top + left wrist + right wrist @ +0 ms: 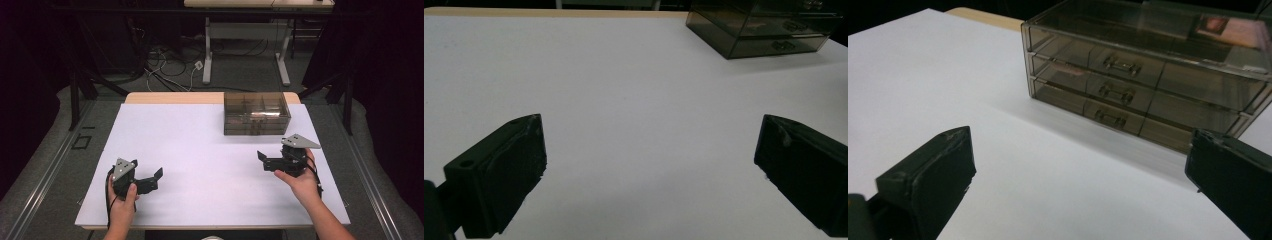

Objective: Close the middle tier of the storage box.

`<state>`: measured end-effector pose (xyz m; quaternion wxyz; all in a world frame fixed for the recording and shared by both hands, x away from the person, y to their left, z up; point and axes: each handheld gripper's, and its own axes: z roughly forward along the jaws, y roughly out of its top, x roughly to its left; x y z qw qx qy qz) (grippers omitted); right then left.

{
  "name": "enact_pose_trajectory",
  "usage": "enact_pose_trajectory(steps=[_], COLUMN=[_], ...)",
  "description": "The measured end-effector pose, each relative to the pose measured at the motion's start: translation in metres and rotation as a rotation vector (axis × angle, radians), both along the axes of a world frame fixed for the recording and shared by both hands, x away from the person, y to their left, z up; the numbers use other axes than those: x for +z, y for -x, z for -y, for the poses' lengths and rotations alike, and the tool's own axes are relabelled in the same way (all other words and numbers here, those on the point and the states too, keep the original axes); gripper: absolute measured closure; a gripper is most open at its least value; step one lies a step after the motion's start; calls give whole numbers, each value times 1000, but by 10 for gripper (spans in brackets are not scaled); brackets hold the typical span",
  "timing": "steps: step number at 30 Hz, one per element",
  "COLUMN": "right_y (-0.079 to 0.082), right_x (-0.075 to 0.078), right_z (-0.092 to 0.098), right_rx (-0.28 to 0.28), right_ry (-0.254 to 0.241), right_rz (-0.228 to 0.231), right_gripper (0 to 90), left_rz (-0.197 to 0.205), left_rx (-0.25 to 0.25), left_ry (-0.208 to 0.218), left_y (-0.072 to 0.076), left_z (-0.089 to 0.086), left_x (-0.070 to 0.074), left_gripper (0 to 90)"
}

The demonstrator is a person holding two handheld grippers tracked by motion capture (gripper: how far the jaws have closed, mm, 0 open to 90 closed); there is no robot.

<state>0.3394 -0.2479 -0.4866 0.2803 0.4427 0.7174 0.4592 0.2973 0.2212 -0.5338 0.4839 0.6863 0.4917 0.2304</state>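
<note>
both tongs open, empty, smoky drawer box beyond

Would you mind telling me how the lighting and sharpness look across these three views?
High view: the white table is brightly lit, the surroundings nearly black, the picture slightly soft. Left gripper view: the drawer box is dim and casts a soft shadow; the left gripper looks blurred. Right gripper view: the box front is smeared, with a pinkish glare on its lid.

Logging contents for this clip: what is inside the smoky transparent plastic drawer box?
Smoky transparent plastic drawer box: a pinkish item in its top tray; drawer contents too dim to tell.
</note>
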Motion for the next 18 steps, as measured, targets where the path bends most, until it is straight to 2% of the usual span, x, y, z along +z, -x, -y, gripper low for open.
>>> enact_pose_trajectory(steps=[4,7,10,18], right_y=[9,17,24,34], right_x=[2,2,1,-12], right_z=[0,-1,-3,-5], right_rx=[7,54,72,75], right_ry=[-15,-4,9,-33], right_rz=[12,37,31,26], right_gripper=[0,0,0,0], left_rz=[4,8,10,14], left_rx=[-7,-12,-25,-58], left_ry=[-5,-2,-6,-8], left_y=[1,2,3,6], left_z=[3,5,7,14], left_x=[1,2,3,4], left_gripper=[4,4,4,4])
